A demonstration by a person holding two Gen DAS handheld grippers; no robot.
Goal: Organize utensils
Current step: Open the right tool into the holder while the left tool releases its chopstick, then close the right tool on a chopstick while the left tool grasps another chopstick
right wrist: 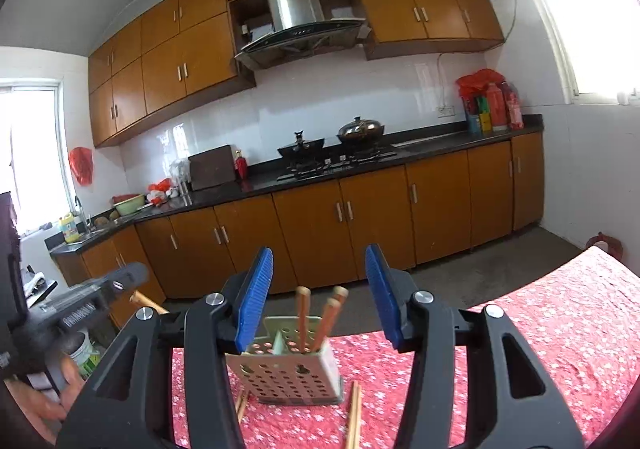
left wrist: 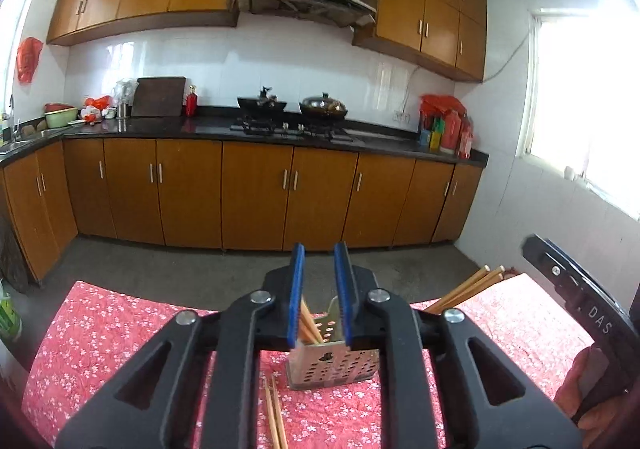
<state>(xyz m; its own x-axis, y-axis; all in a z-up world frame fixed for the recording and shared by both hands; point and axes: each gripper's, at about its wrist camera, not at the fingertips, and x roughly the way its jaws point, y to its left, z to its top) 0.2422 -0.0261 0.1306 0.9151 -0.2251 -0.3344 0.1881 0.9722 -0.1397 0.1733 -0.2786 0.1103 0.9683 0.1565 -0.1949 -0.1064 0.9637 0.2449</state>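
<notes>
— Left gripper (left wrist: 320, 289)? Right gripper (right wrist: 320, 293)?
— Both spread apart, empty, hovering just above perforated holder (right wrist: 290, 373) on floral cloth (right wrist: 540, 329).
— Chopsticks (right wrist: 320, 319)?
— Standing inside holder; loose pair (right wrist: 354, 415) lying beside.

Support surface: table (right wrist: 540, 329) covered by red cloth with small pale flower print, cloth reaching edges in both wrist views. Directly on cloth: perforated metal utensil holder (right wrist: 292, 377), standing upright, chopsticks inside one compartment (three tips countable in right wrist view). Loose chopsticks (right wrist: 353, 413) lying flat on cloth just beside holder's base; another loose pair (left wrist: 275, 415) on cloth near holder in left wrist view. Further chopstick ends (right wrist: 241, 403) partly hidden, beside holder's other corner.
</notes>
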